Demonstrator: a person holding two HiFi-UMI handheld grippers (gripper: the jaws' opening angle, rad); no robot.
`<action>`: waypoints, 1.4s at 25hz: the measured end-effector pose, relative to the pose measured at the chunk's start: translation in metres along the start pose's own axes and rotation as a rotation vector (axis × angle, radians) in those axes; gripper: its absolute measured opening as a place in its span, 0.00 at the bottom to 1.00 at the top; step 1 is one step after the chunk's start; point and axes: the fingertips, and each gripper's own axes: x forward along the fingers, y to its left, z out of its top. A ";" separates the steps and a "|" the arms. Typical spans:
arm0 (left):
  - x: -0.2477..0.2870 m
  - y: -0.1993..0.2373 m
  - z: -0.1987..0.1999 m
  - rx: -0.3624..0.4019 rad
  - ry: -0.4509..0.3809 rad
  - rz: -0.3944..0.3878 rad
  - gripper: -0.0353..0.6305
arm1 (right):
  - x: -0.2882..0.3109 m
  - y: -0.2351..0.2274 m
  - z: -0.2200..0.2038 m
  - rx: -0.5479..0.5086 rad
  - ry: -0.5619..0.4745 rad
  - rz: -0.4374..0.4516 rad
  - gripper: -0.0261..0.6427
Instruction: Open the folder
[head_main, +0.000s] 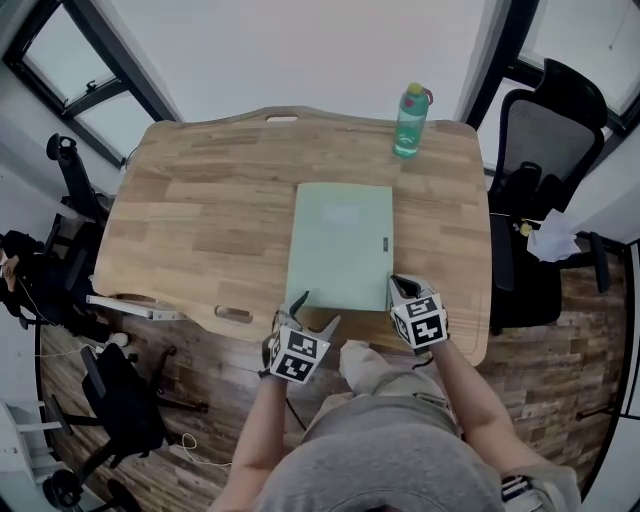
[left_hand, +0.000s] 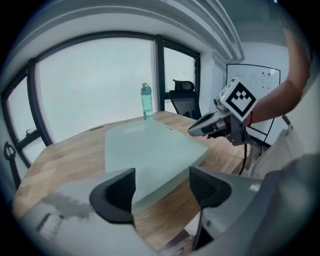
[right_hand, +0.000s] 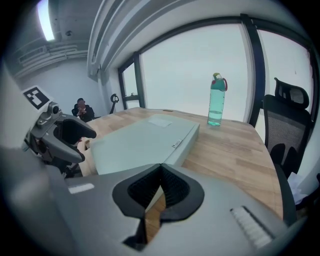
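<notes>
A pale green folder lies shut and flat on the wooden table, its near edge close to the table's front edge. My left gripper hovers at the folder's near left corner with its jaws open and nothing between them. In the left gripper view that corner of the folder lies just beyond the left gripper. My right gripper is shut and empty, at the folder's near right corner. In the right gripper view the right gripper points along the folder's right edge.
A green water bottle stands upright behind the folder near the table's far edge. A black office chair stands to the right of the table, more chairs and gear to its left. Windows run along the far wall.
</notes>
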 end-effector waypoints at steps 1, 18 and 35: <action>0.003 0.003 -0.003 0.021 0.015 0.008 0.57 | 0.002 0.000 -0.001 -0.002 0.008 0.001 0.04; 0.022 0.016 -0.006 0.172 0.076 0.019 0.62 | 0.011 -0.001 -0.008 0.070 0.042 0.030 0.04; -0.002 0.010 0.008 0.047 -0.046 -0.023 0.34 | 0.009 -0.002 -0.008 0.105 0.032 0.047 0.04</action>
